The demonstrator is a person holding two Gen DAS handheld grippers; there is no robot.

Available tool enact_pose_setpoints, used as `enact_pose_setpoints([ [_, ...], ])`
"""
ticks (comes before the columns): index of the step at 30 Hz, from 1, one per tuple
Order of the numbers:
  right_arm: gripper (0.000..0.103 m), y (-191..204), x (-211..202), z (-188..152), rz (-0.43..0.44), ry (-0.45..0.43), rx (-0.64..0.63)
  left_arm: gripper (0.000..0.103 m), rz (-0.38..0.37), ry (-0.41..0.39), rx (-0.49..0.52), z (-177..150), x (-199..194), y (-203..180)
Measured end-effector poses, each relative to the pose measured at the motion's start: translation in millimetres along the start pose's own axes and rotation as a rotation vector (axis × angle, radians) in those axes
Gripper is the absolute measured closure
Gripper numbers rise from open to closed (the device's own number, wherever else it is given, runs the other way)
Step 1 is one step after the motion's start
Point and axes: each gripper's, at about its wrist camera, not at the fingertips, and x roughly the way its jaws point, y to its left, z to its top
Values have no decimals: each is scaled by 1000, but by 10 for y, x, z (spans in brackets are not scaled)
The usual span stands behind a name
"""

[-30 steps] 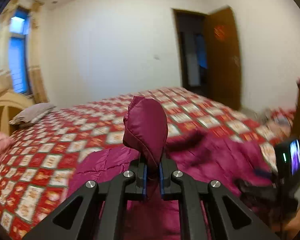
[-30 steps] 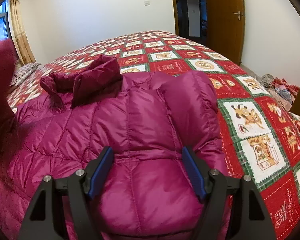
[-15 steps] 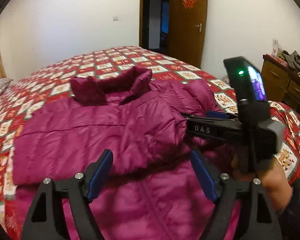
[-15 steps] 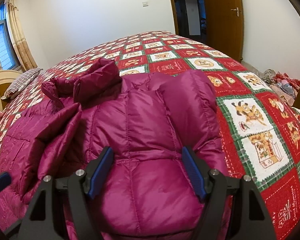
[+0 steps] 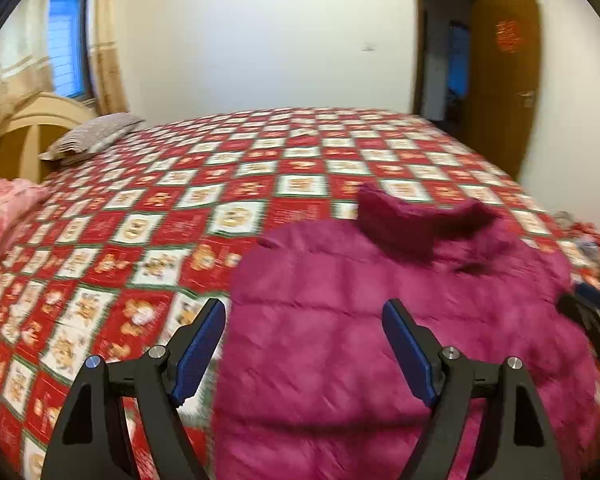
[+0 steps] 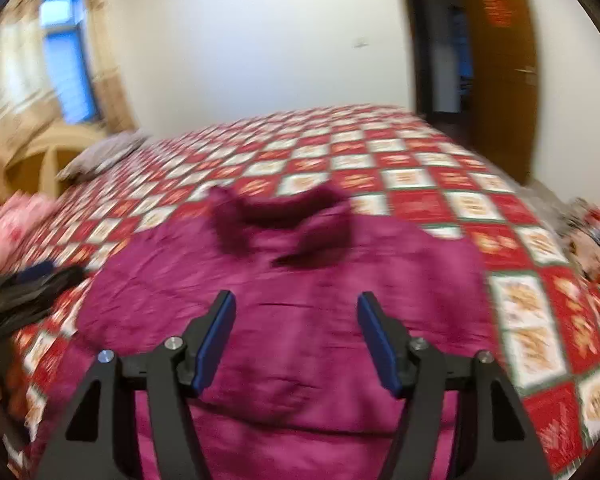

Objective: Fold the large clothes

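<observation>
A magenta puffer jacket [image 5: 380, 312] lies flat on the bed, its darker collar [image 5: 412, 220] at the far end. My left gripper [image 5: 304, 344] hovers open over the jacket's left edge, with nothing between its blue pads. In the right wrist view the same jacket [image 6: 300, 280] fills the middle. My right gripper [image 6: 298, 336] hangs above its near part. Its jaws are closing, and the fabric lies beneath them, not pinched. Each gripper shows at the edge of the other's view, the right gripper [image 5: 592, 316] and the left gripper [image 6: 28, 284]. Both views are blurred by motion.
The bed carries a red, white and green patchwork quilt [image 5: 180, 208]. A grey pillow [image 5: 92, 136] and a wooden headboard [image 5: 28, 128] are at the far left, with a pink blanket [image 5: 4, 216] near them. A brown door [image 5: 504, 80] stands open at the right.
My left gripper let go of the sleeve it held up a second ago and now stands wide open. The sleeve lies folded over the jacket. Both grippers pulled back, and the right jaws narrowed.
</observation>
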Motion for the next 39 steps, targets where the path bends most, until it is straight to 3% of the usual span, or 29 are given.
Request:
enact_pose_setpoints([
  [3, 51, 213, 293, -38, -6, 74, -83, 22, 95, 40, 24, -19, 303, -6],
  [5, 54, 189, 475, -157, -24, 145, -91, 22, 119, 95, 13, -128, 478, 41],
  [7, 54, 105, 581, -309, -32, 193, -79, 22, 111, 151, -19, -290, 647, 102],
  [10, 51, -25, 629, -467, -20, 207, -60, 21, 80, 164, -70, -544, 733, 161],
  [13, 50, -97, 629, -511, 15, 214, -20, 15, 87, 187, -91, -558, 796, 173],
  [16, 50, -31, 614, -512, -11, 223, -53, 9, 100, 211, -97, -549, 855, 173],
  [19, 47, -26, 586, -415, -8, 261, -57, 10, 51, 211, -115, -501, 754, 254],
  [21, 47, -100, 486, -308, 21, 261, -37, 10, -2, 160, -111, -395, 554, 300],
  [22, 42, -158, 391, -227, 51, 238, -13, 10, -23, 122, -113, -323, 452, 321],
  [23, 36, -212, 275, -97, 57, 185, 9, 10, -48, 78, -116, -223, 343, 339],
  [25, 12, -279, 165, 144, 40, 103, 37, 9, -84, 17, -124, 23, 212, 339],
  [27, 10, -297, 216, 397, 5, 66, 40, 9, -103, 14, -132, 335, 248, 271],
  [30, 11, -297, 550, 690, -92, 95, 39, 9, -127, 85, -112, 798, 573, -1],
  [35, 24, -382, 1060, 653, -178, 190, 51, 9, -91, 166, -88, 1055, 1132, -423],
  [37, 51, -504, 1110, 540, -165, 226, 62, 9, -112, 191, -92, 1041, 1265, -567],
  [39, 57, -627, 1160, 424, -153, 264, 78, 9, -114, 221, -92, 1020, 1409, -689],
])
